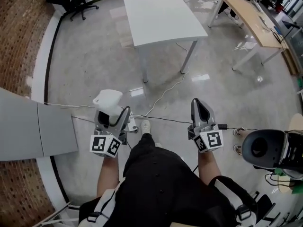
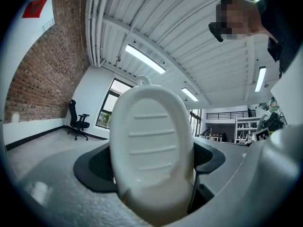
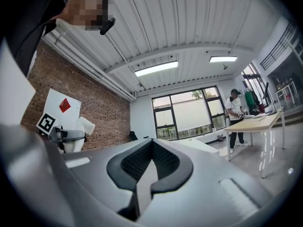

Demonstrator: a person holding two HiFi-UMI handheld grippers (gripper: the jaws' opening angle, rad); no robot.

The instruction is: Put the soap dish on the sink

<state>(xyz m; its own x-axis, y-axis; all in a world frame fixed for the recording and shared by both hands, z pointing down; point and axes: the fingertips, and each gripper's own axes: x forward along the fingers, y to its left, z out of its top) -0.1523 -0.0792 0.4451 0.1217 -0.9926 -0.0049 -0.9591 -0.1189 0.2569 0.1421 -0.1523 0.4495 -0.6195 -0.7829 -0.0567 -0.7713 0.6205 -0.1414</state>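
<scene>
The white soap dish (image 1: 108, 100) is oval with a ribbed inside, and it sits upright between the fingers of my left gripper (image 1: 112, 112), which is shut on it. In the left gripper view the soap dish (image 2: 150, 145) fills the middle and hides most of the dark pads. My right gripper (image 1: 200, 107) is held level at the right, above the floor. In the right gripper view its jaws (image 3: 150, 162) are shut with nothing between them. Both grippers are in front of the person's body, over the polished floor. No sink shows in any view.
A white table (image 1: 161, 15) stands ahead and a wooden desk (image 1: 251, 18) at the far right. A grey panel (image 1: 33, 126) lies at the left by the brick wall. A black round stool (image 1: 262, 148) is at the right. A cable (image 1: 161, 96) crosses the floor. A person (image 3: 234, 105) stands by the desk.
</scene>
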